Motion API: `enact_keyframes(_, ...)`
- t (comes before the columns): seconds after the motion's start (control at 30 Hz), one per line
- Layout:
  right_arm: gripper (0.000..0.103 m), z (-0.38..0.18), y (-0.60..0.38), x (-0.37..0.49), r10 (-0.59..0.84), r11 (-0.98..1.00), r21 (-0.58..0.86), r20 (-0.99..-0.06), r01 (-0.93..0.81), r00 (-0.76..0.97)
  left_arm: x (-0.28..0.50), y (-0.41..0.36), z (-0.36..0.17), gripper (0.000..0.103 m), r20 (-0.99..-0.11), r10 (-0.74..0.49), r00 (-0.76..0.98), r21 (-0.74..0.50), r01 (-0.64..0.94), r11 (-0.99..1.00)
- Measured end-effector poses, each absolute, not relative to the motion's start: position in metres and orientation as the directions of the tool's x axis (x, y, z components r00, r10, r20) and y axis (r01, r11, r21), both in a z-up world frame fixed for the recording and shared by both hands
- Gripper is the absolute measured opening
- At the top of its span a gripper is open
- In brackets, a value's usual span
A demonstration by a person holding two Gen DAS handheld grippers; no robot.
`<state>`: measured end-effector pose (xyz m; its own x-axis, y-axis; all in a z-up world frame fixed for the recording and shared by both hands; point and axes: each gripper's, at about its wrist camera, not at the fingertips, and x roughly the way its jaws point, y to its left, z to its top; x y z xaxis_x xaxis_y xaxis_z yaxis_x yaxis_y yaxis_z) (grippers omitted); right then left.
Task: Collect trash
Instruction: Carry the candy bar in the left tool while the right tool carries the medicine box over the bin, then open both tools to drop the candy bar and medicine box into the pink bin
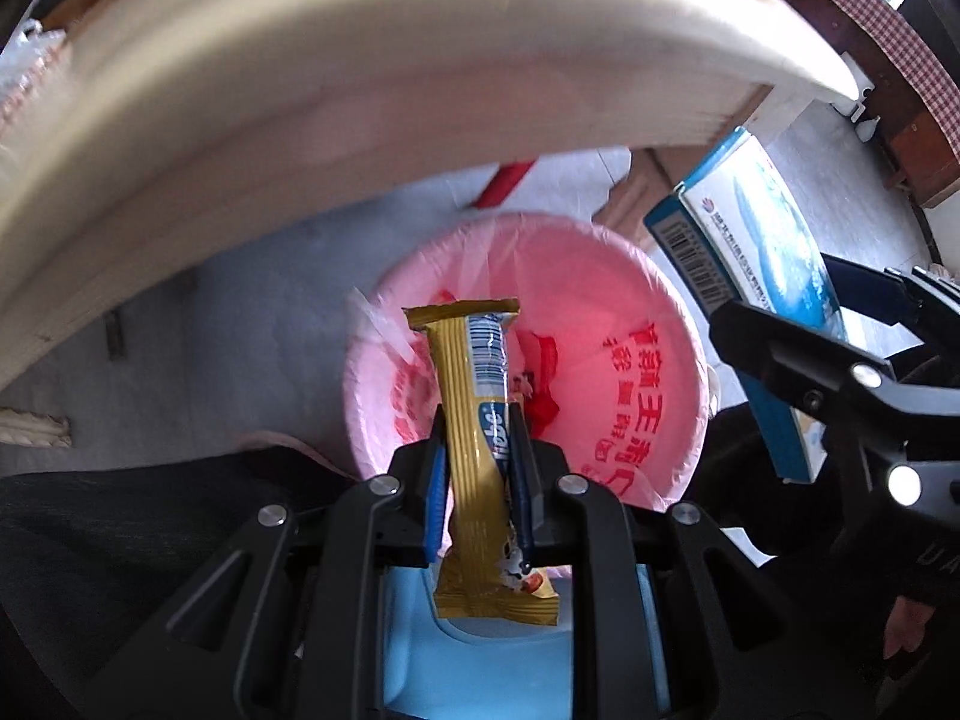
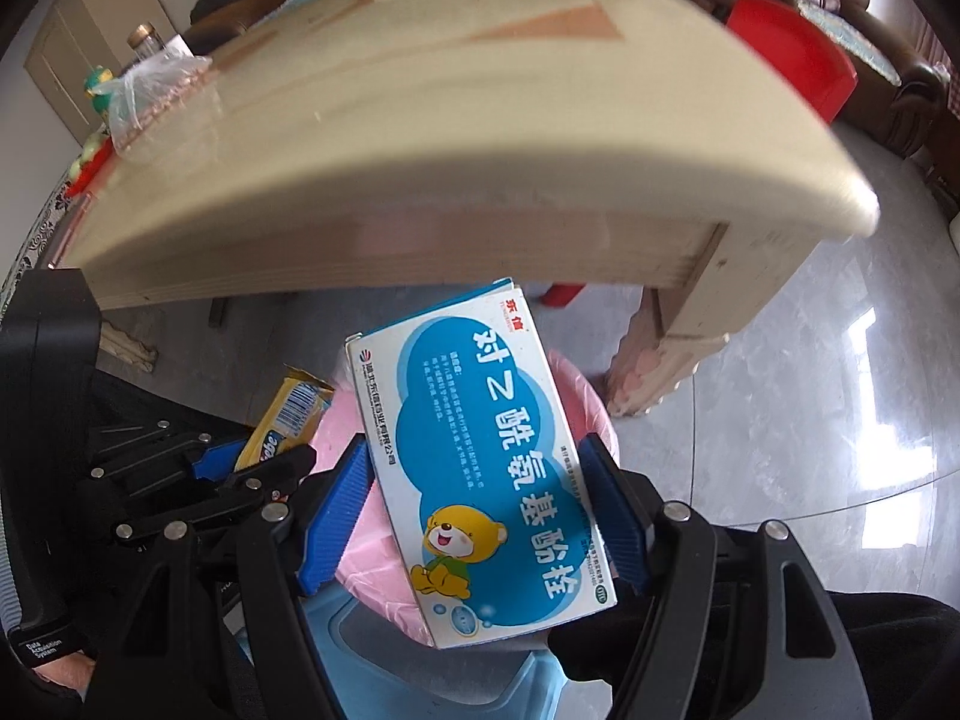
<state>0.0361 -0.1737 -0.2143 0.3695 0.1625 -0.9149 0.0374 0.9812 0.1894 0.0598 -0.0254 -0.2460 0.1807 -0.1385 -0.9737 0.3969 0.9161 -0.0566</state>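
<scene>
Two grippers: each is clenched on one piece of trash above the bin.
Left gripper [image 1: 480,480]: its blue-padded fingers [image 1: 435,498] pinch the gold snack wrapper [image 1: 474,450] at mid-length, so the wrapper's middle is hidden between the pads.
Snack wrapper: long, gold, ribbed, with crimped ends; a white barcode panel and part of a blue logo show, the rest of the printing being cut off. It stands upright over the bin's near rim.
Right gripper [image 2: 480,504]: its fingers [image 2: 336,516] clamp the two long sides of the medicine box [image 2: 480,462].
Medicine box: white and blue card with Chinese lettering and a cartoon bear; the small print is too fine to read. It is tilted and covers most of the bin in the right wrist view.
Bin [image 1: 630,300]: round, lined with a pink bag bearing red print; its base is hidden by the grippers.
Counter [image 2: 420,138]: pale wood, blurred, just beyond the bin.
</scene>
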Motion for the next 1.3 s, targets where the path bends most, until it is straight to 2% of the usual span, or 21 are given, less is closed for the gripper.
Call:
enact_keyframes(0.33, 0.068, -0.267, -0.176, 0.054, 0.182, 0.978, 0.201, -0.948, 0.047, 0.261, 0.076, -0.029, -0.291, 0.018, -0.988, -0.151, 0.030, -0.130, 0.365, 0.922)
enact_keyframes(0.83, 0.068, -0.334, -0.183, 0.081, 0.213, 0.974, 0.220, -0.970, 0.052, 0.114, 0.097, -0.041, -0.346, 0.018, -0.995, -0.074, -0.072, -0.095, 0.342, 0.935)
enact_keyframes(1.07, 0.068, -0.353, -0.187, 0.088, 0.236, 0.969, 0.240, -0.970, 0.052, 0.065, 0.105, -0.037, -0.357, 0.018, -0.990, -0.080, -0.118, -0.112, 0.301, 0.947)
enact_keyframes(1.2, 0.069, -0.358, -0.183, 0.090, 0.234, 0.971, 0.236, -0.971, 0.034, 0.051, 0.107, -0.038, -0.359, 0.026, -0.990, -0.073, -0.117, -0.106, 0.305, 0.946)
enact_keyframes(1.3, 0.069, -0.359, -0.185, 0.091, 0.233, 0.971, 0.235, -0.971, 0.044, 0.047, 0.109, -0.038, -0.363, 0.040, -0.990, -0.058, -0.129, -0.095, 0.306, 0.947)
